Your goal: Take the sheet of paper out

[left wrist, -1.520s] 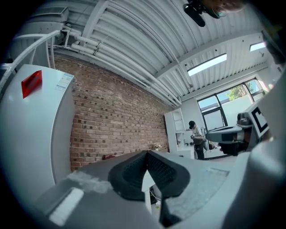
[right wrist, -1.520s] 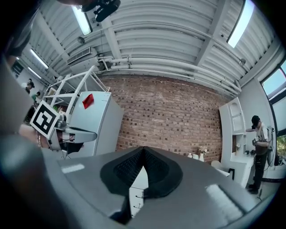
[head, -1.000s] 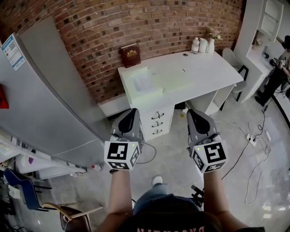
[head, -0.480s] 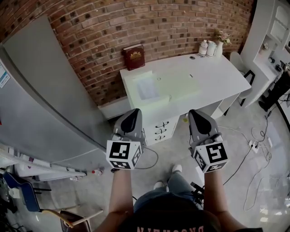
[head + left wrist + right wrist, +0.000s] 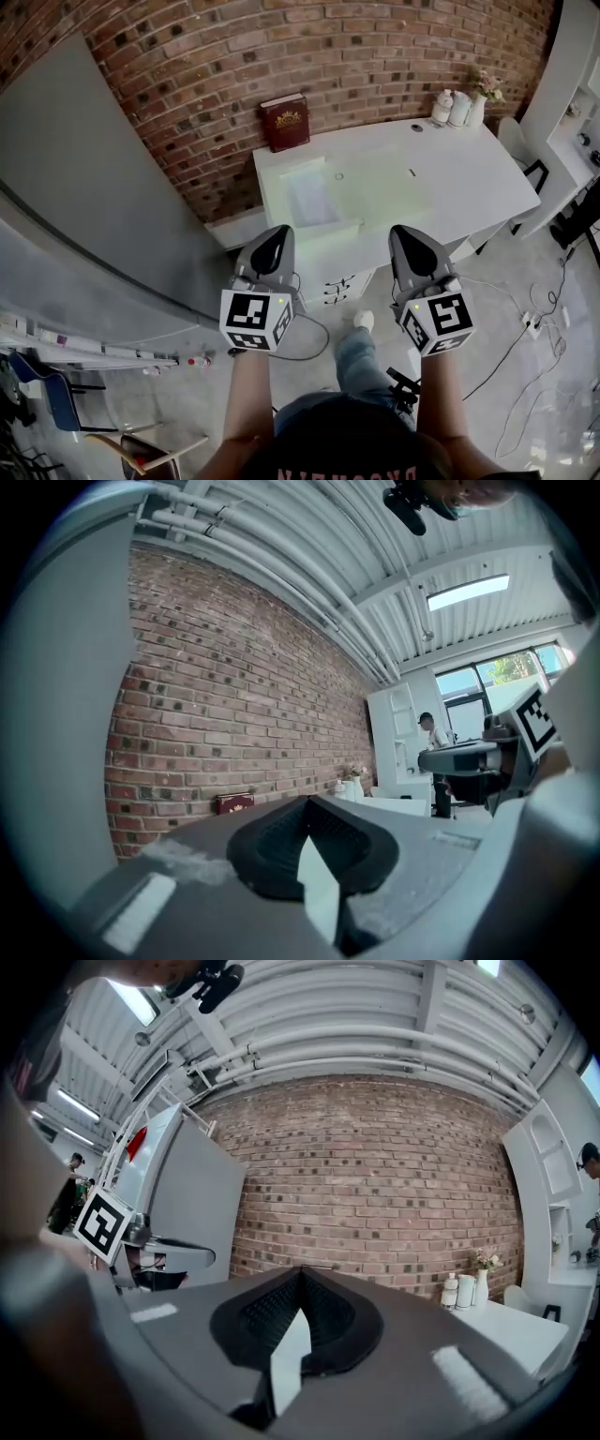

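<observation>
Sheet of paper [image 5: 312, 195] lies flat on the white bench [image 5: 469, 169] at its left end, upper middle of the frame, long axis running from the near edge toward the brick wall [image 5: 375, 56]. Left gripper [image 5: 275, 236] and right gripper [image 5: 405, 236] hover lower centre, jaws pressed together, empty.

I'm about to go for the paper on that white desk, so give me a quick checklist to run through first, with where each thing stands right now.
1. Left gripper empty, jaws together: ok.
2. Right gripper empty, jaws together: ok.
3. Sheet of paper in sight, on the left part of the desk: ok.
4. Grippers at the sheet: not ok, both short of it.
5. Whether the sheet lies loose or inside a cover: cannot tell.
6. Red book apart from the sheet, upright at the wall: ok.
</observation>
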Motion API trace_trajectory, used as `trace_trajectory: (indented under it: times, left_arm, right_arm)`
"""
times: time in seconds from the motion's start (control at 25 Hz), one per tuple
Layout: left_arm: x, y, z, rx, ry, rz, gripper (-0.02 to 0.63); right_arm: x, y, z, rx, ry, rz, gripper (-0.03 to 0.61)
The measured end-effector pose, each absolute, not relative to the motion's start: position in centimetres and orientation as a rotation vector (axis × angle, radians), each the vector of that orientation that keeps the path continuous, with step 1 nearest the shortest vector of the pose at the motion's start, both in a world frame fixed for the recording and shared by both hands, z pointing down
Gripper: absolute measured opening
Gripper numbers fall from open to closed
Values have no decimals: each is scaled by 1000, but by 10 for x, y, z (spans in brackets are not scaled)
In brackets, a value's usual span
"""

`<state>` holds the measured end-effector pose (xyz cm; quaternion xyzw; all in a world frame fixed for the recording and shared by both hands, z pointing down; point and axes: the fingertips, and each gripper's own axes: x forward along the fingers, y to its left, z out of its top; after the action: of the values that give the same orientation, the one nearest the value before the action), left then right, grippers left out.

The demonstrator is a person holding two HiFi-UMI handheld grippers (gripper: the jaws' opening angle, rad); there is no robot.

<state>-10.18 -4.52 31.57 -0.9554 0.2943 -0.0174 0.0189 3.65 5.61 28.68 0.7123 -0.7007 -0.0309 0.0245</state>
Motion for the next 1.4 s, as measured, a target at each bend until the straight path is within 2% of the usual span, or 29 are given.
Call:
trace_trajectory:
  times: [0.68,1.08,1.4]
  left_arm:
    - [2,-221,334,-2908,1275,-123,0]
    - [12,-278,364,-2868,1515,-203,0]
    - [-5,-291,395,-2854,1615,-320,0]
  right_arm:
    - [186,-136,294,2124,-2399,100,-9]
    - [206,-218,347,1814,-2485,335,0]
    - [181,-248,412,1636,-2532,678,-2]
